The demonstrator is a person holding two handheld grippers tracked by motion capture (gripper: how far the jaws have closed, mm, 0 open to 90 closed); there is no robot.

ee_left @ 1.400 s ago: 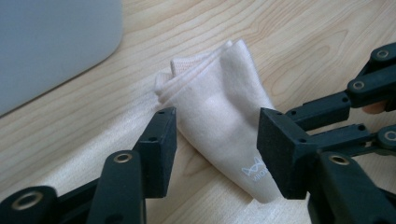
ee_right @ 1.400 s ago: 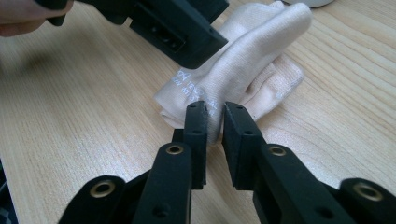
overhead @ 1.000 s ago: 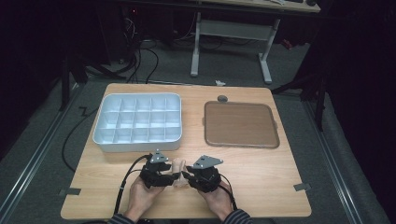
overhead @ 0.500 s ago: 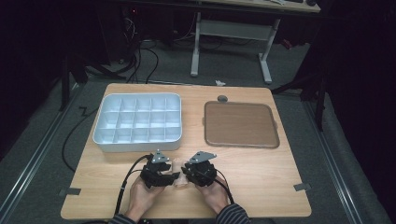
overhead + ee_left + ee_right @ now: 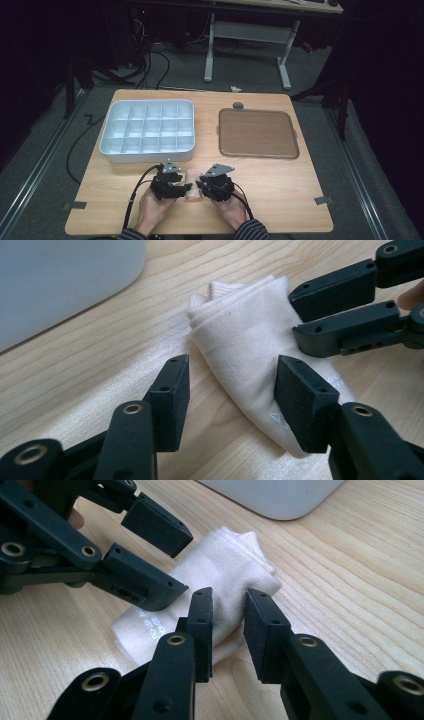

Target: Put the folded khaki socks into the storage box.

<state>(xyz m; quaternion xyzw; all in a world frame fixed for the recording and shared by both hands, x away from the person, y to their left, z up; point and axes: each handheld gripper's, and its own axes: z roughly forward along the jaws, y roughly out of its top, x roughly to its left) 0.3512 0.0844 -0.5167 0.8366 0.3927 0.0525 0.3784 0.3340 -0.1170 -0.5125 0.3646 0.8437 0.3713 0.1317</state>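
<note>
Woodgrain table (image 5: pixel 280 180), soft folded cream sock (image 5: pixel 245 345)

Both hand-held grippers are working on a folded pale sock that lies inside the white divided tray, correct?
Not quite. The sock lies on the bare wooden table, in front of the divided tray, not inside it. The high view shows this. Both hand-held grippers, left and right, are at it.

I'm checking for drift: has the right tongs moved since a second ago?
Yes. In the high view the right tongs has shifted left along the table's near edge, away from the brown tray, up to the folded sock.
</note>
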